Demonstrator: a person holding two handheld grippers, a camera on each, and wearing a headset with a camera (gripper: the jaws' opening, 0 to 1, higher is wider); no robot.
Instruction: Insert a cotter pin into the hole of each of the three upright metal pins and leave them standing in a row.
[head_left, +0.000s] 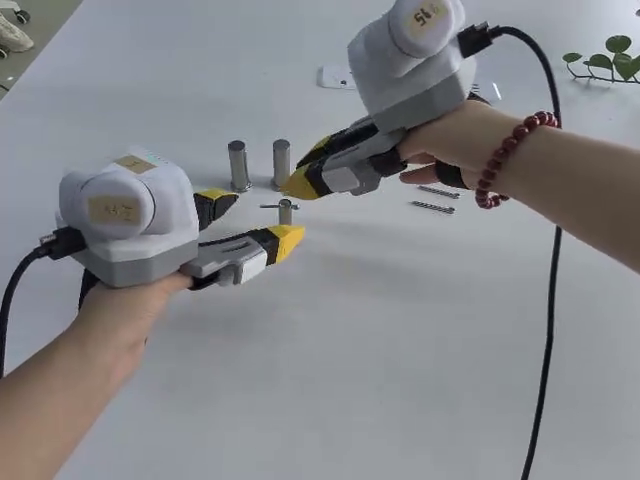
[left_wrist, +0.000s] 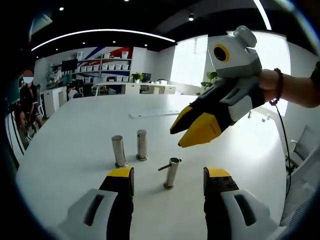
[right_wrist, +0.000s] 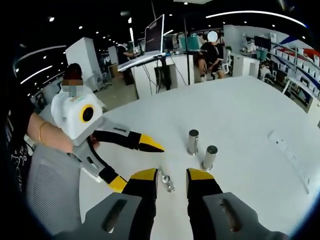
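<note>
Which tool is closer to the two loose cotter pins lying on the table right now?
Right. The right tool is close beside the loose cotter pins; the left tool is farther off, on the other side of the upright pins.

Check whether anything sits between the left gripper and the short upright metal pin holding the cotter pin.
Nothing visible. The short upright metal pin stands on bare white table ahead of the open left gripper; the right gripper hovers beyond it.
</note>
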